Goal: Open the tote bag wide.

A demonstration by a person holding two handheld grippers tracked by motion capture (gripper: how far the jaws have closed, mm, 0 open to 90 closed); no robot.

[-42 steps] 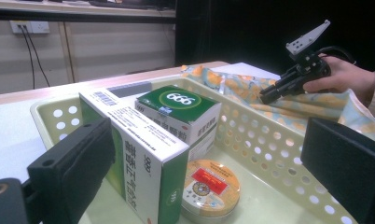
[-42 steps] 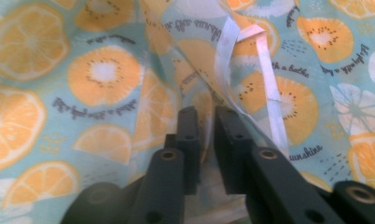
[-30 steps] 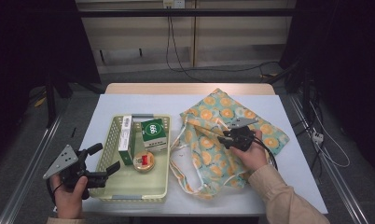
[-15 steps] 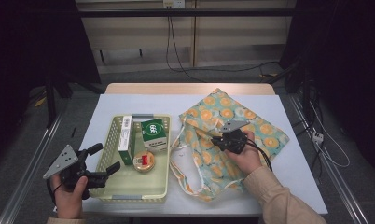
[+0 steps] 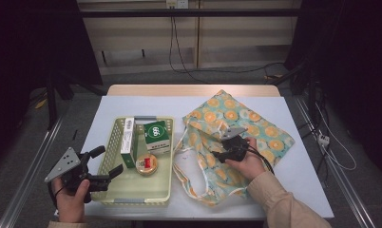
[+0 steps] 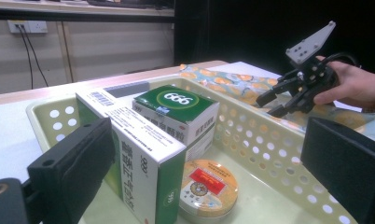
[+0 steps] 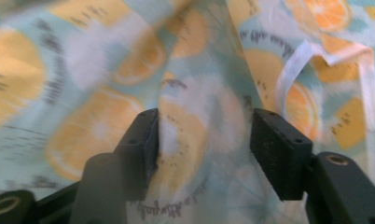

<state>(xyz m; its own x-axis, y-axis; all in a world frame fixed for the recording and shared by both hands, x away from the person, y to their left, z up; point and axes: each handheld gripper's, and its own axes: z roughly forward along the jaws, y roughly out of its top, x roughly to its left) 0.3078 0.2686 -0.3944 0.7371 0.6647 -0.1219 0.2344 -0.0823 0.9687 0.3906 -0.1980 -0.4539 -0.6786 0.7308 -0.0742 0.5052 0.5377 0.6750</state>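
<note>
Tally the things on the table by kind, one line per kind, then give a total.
Baskets: 1, the pale green basket
Boxes: 2, the tall box and the green box
Round tins: 1, the tin
Cloth bags: 1, the orange-print bag
Total: 5

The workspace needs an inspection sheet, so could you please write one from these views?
Surface: white table, bare at its edges.
Job's things: orange-print cloth bag lies flat, white straps loose.
Clutter: basket holds two boxes and a round tin.
Grippers: right gripper jaws have just been opening, bag cloth between them; left gripper open beside the basket.
Cables: wall leads behind the table.
Surroundings: dark, rails on the floor.
</note>
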